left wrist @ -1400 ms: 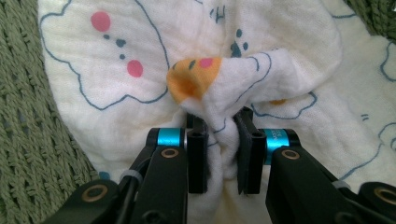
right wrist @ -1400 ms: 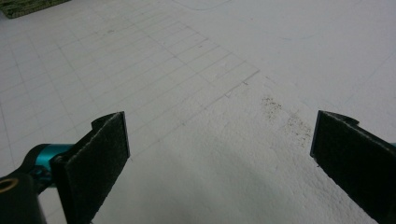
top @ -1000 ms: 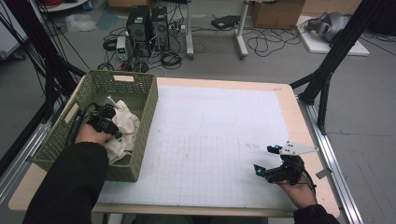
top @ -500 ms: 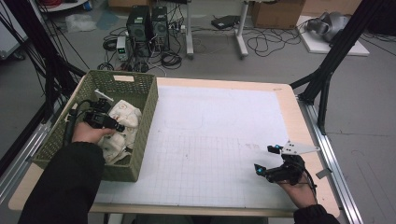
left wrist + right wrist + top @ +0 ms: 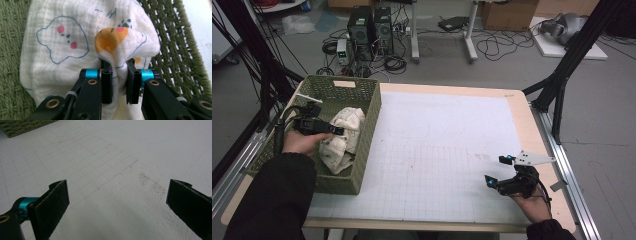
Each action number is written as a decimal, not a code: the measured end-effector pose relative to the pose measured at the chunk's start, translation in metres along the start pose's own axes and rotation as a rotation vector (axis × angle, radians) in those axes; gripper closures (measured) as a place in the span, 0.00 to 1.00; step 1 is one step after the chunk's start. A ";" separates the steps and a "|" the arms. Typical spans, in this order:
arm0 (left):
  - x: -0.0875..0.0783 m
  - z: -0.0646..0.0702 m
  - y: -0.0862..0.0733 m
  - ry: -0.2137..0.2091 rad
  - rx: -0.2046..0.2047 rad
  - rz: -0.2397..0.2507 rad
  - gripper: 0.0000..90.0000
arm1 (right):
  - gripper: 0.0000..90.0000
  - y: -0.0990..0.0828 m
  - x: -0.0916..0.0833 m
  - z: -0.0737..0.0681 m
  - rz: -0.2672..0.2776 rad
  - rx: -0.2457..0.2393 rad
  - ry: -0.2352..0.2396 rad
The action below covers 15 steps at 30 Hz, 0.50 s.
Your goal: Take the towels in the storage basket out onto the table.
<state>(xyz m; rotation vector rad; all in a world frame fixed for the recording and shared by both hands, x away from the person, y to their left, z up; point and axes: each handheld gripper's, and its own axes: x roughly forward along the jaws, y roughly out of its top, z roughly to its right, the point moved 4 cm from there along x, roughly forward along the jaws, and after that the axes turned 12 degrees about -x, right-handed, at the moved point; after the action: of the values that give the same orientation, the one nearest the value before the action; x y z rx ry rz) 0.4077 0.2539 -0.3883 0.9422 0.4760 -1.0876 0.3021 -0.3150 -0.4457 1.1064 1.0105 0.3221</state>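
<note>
Since a second back my left claw had come up a bit out of the green basket with the white printed cloth bunched between its pads, so the lift looked started, not done; most of the cloth was down inside the basket. Left claw was nearly closed, pinching a fold of the cloth, jaws unchanged over that second. In the left gripper view the pinched fold sat right between the pads, the rest of the cloth ballooning out toward 12 o'clock and 10 o'clock of the claw, with basket weave at 2 o'clock. In the high view the cloth lay in the basket at the worktop's 9 o'clock edge, draped just past the claw tip toward 3 o'clock. My right claw hadn't moved, parked at 4 o'clock on the worktop, jaws wide apart, holding nothing, well apart from the cloth. Next I'd judge: keep raising until the cloth clears the basket rim.
</note>
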 end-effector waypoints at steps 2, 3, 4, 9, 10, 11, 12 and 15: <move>-0.002 -0.002 0.000 -0.014 -0.009 0.004 0.87 | 0.04 0.000 0.000 0.000 -0.001 0.004 -0.002; -0.003 -0.002 0.000 -0.025 -0.019 0.014 0.87 | 0.04 0.000 0.000 0.001 0.003 -0.003 -0.002; -0.004 -0.002 0.000 -0.028 -0.024 0.018 0.87 | 0.04 0.000 0.000 0.001 0.003 -0.003 -0.002; -0.010 -0.005 0.000 -0.068 -0.043 0.037 0.87 | 0.04 0.000 0.000 0.001 0.004 0.003 -0.003; -0.010 -0.005 0.000 -0.068 -0.043 0.037 0.87 | 0.04 0.000 0.000 0.001 0.004 0.003 -0.003; -0.013 -0.005 0.001 -0.096 -0.057 0.053 0.87 | 0.04 0.000 0.000 0.001 0.008 0.008 0.001; -0.013 -0.005 0.001 -0.096 -0.057 0.053 0.87 | 0.04 0.000 0.000 0.001 0.008 0.008 0.001; -0.017 -0.004 0.001 -0.125 -0.060 0.064 0.87 | 0.04 0.000 0.000 0.001 0.007 0.010 0.000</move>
<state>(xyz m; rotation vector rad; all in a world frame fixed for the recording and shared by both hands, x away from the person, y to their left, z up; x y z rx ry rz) 0.4016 0.2667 -0.3776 0.8267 0.3712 -1.0613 0.3033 -0.3157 -0.4453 1.1191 1.0094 0.3232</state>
